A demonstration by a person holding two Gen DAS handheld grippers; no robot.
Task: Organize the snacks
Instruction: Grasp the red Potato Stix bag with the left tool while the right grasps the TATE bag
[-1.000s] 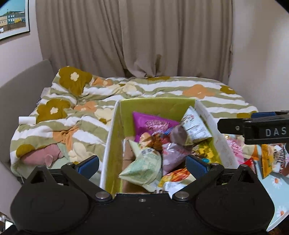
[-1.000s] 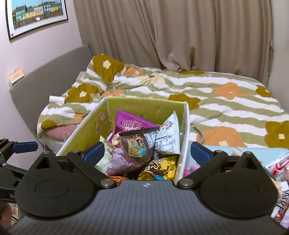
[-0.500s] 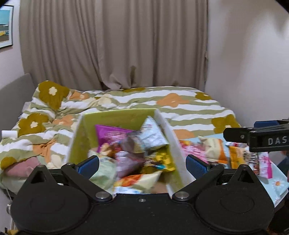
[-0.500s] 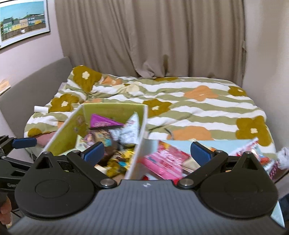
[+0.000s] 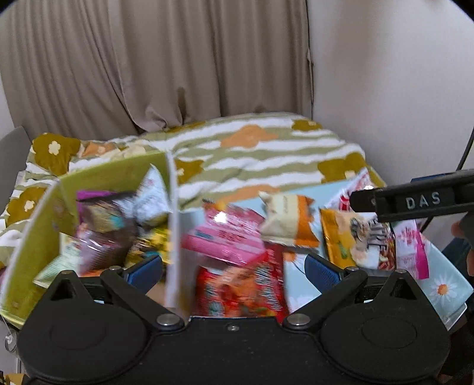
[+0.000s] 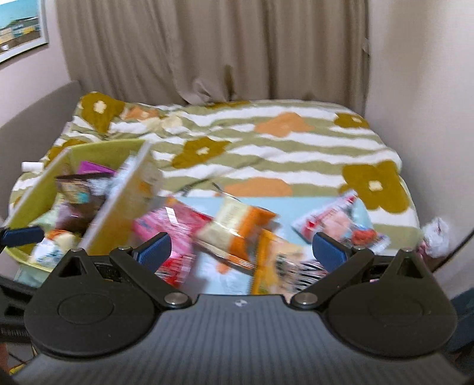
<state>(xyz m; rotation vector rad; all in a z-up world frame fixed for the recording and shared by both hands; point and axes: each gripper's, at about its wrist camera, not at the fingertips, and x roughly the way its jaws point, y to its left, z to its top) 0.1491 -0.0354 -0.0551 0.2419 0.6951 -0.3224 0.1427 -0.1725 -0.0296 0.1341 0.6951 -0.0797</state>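
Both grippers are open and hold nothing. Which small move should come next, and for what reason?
Probably lower the open right gripper onto the orange and cream packet just ahead of it. That packet lies loose on the light blue tray, outside the green box that already holds many snacks. The left gripper, also open, straddles the box wall.

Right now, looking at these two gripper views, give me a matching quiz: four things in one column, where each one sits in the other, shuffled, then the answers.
Things:
1. purple packet
2. orange and cream bag
3. picture
4. curtain

Places:
A. on the wall, upper left
B. inside the green box
C. behind the far edge of the bed
D. on the light blue surface right of the box

Pairs: 1-B, 2-D, 3-A, 4-C
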